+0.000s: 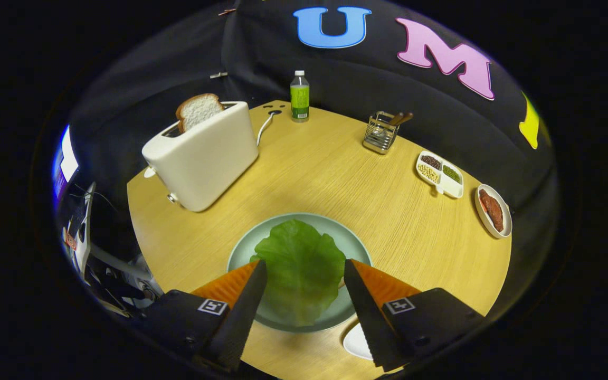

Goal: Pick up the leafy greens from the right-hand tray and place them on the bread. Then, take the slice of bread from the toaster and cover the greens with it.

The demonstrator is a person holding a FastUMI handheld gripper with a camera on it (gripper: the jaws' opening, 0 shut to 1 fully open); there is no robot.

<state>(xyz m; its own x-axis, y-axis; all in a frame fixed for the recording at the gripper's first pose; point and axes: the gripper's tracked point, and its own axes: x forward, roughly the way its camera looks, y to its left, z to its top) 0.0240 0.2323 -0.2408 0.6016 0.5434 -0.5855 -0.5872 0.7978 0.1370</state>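
Wooden round tabletop (335, 179), lettuce leaf (298, 269) lying on plate (354, 245) near front edge between wide-open, empty gripper (304, 279) fingers; next, apparently, reaching for bread slice (198, 111) in toaster (203, 158) at back left.

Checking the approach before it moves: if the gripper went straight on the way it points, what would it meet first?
Probably the greens on the plate, between the open gripper fingers; depth is unclear.

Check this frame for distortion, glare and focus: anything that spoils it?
Gripper view: fisheye bends the wooden table edge into a curve; toaster and its bread slice are sharp, no blown glare; soft shadow beside the toaster; open fingers straddle the lettuce leaf on the plate, all in focus.
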